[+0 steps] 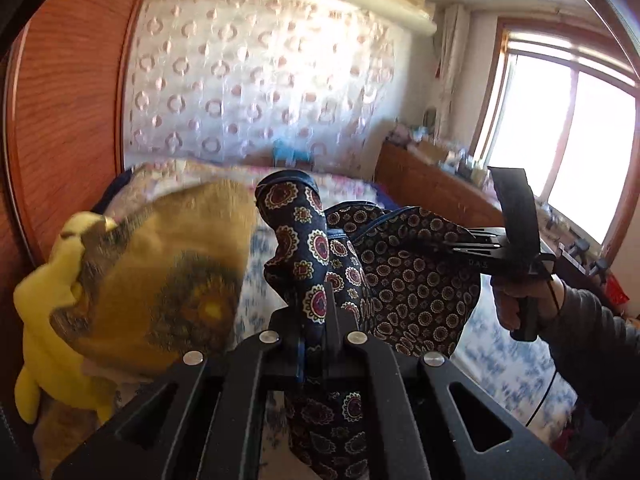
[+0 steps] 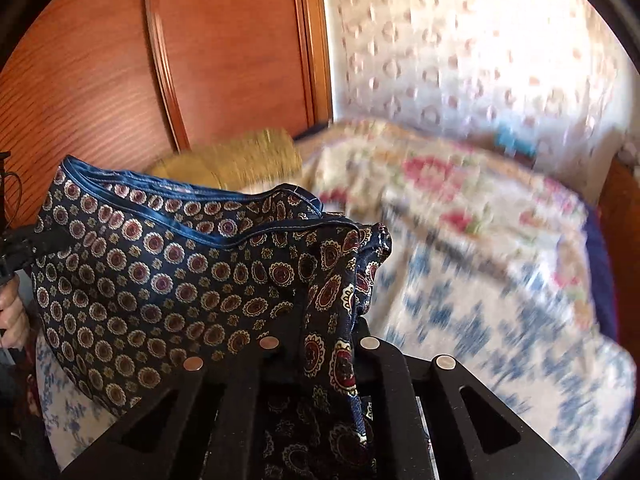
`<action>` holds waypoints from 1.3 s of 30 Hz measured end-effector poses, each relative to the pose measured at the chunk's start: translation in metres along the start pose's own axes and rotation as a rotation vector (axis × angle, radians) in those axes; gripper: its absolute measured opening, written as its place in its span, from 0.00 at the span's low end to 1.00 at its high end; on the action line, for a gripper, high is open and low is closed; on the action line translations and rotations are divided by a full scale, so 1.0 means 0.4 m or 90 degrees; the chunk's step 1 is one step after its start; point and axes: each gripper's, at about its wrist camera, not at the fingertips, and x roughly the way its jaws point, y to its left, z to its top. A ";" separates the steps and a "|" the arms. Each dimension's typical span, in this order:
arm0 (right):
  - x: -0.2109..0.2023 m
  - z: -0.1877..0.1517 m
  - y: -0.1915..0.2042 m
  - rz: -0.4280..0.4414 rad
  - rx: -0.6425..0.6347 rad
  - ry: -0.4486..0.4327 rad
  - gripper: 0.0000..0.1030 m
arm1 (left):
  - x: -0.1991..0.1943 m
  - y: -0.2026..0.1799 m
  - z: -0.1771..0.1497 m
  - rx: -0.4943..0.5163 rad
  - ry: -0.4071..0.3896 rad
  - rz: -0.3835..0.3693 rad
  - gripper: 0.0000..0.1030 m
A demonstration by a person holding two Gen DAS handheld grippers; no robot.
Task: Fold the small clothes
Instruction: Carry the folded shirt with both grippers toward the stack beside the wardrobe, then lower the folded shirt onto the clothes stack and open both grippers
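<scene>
A dark navy garment (image 1: pixel 400 280) printed with red and cream medallions hangs stretched in the air between both grippers. My left gripper (image 1: pixel 316 320) is shut on one bunched end of it, and the cloth covers the fingertips. In the left wrist view my right gripper (image 1: pixel 448 246) pinches the garment's far edge, with a person's hand (image 1: pixel 516 304) on its handle. In the right wrist view the garment (image 2: pixel 160 280) spreads to the left with its blue-trimmed hem on top. There my right gripper (image 2: pixel 324 336) is shut on a fold of it, and my left gripper (image 2: pixel 16 240) holds the far left corner.
Below lies a bed with a blue and white sheet (image 2: pixel 480 300) and a floral quilt (image 2: pixel 432 176). A yellow plush toy (image 1: pixel 48 312) and a mustard cloth (image 1: pixel 172 272) sit at the left. A wooden wardrobe (image 2: pixel 200 60) stands behind, and a cluttered dresser (image 1: pixel 436 176) stands by the window.
</scene>
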 end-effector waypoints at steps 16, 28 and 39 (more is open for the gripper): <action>0.197 0.458 0.286 -0.012 -0.233 -0.095 0.09 | -0.020 0.245 0.012 -0.140 -0.076 0.185 0.05; 0.398 0.529 0.402 -0.005 -0.192 -0.072 0.59 | 0.007 0.316 -0.051 -0.169 -0.038 0.263 0.36; 0.272 0.445 0.370 -0.011 -0.134 -0.091 0.76 | -0.076 0.222 -0.018 -0.069 -0.072 0.295 0.86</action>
